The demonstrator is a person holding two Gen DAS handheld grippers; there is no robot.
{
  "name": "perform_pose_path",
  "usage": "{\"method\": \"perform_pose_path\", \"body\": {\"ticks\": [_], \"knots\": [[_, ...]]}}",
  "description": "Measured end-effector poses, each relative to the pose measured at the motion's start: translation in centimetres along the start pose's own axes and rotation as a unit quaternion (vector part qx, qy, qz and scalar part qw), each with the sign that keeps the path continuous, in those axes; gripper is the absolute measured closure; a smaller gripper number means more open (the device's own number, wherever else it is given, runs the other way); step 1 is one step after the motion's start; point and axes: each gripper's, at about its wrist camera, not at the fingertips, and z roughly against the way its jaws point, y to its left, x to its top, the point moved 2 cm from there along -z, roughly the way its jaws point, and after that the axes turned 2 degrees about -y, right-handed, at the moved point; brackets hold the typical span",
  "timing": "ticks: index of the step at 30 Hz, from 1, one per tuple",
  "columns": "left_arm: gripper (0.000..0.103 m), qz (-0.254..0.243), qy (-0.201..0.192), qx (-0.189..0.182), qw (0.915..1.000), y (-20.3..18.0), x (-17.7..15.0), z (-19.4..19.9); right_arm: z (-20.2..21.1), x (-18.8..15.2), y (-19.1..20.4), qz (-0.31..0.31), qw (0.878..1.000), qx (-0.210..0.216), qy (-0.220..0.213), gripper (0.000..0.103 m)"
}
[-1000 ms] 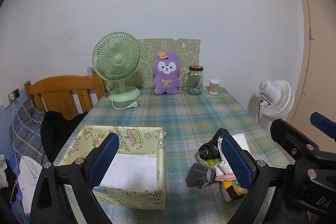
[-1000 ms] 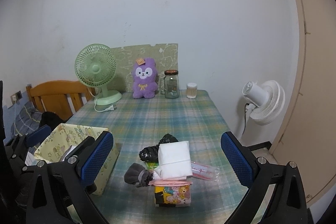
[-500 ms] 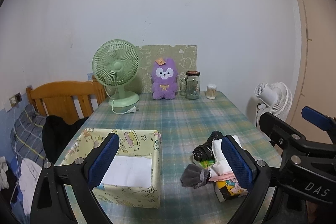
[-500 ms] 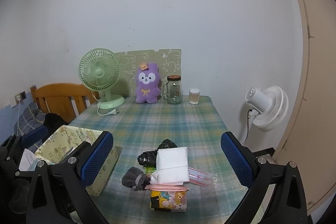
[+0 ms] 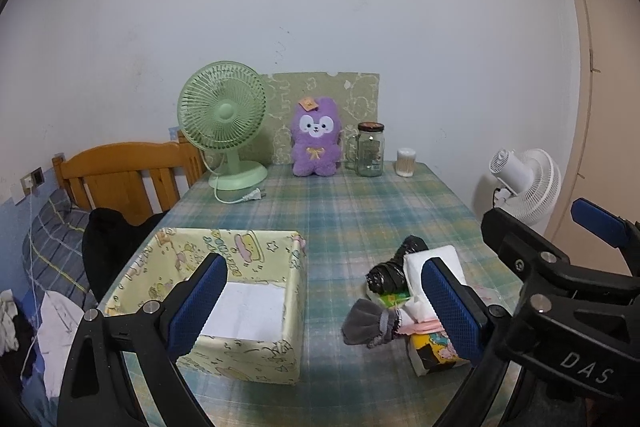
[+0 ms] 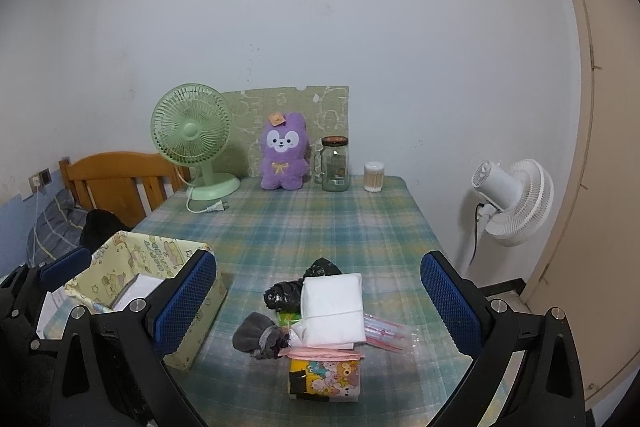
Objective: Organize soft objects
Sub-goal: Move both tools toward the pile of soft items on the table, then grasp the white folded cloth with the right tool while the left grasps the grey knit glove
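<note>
Soft objects lie heaped near the front right part of the bench (image 6: pixel 344 227), which is covered in a green-and-blue plaid cloth: a white folded cloth pad (image 6: pixel 333 309) on top, a crumpled shiny black plastic bag (image 6: pixel 296 291) behind it, a small grey knitted sock-like bundle (image 6: pixel 258 335) at the left, and a cartoon-printed soft tissue pack (image 6: pixel 325 379) at the front, with a clear crinkly wrapper (image 6: pixel 386 331) sticking out to the right. Left of the heap, apart from it, stands the pale yellow fabric storage box with cartoon print (image 5: pixel 224 291); only a flat white sheet shows on its bottom.

Both tools hover above the bench, touching nothing. The left tongs (image 5: pixel 320 307) stand spread wide and empty, between box and heap. The right tongs (image 6: pixel 318 307) are likewise spread wide and empty, framing the heap.

Several risks seem likely. The heap is stacked loosely, so pinching the white pad could drag the pink sheet and wrapper under it along, or tip the tissue pack. The black bag is slick and may slide out of a light pinch; the grey bundle is limp and could snag on its neighbours. The box has thin, floppy walls, so a nudge from the left tongs might fold a side in or push it towards the bench edge. The two tools are close together, and the right one's frame already crowds the left view, so reaching for the same item could make them collide.
</note>
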Motion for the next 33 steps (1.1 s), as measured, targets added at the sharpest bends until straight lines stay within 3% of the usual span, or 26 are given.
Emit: {"method": "perform_pose_path", "body": {"ticks": [13, 21, 33], "knots": [[0.010, -0.001, 0.009, -0.022, 0.9997, -2.1, -1.3, -1.5, -0.6, -1.3, -0.6, -0.004, 1.000, -0.009, 0.004, 0.000], [0.012, 0.005, 0.038, -0.040, 0.9985, -3.4, -2.8, -3.6, -2.5, -3.0, -2.0, -0.007, 1.000, -0.004, 0.025, 0.005], [0.013, -0.014, 0.064, -0.024, 0.9975, -5.7, -4.3, -6.9, -6.1, -5.0, -3.5, -0.009, 0.998, -0.002, 0.060, 0.006]]}}
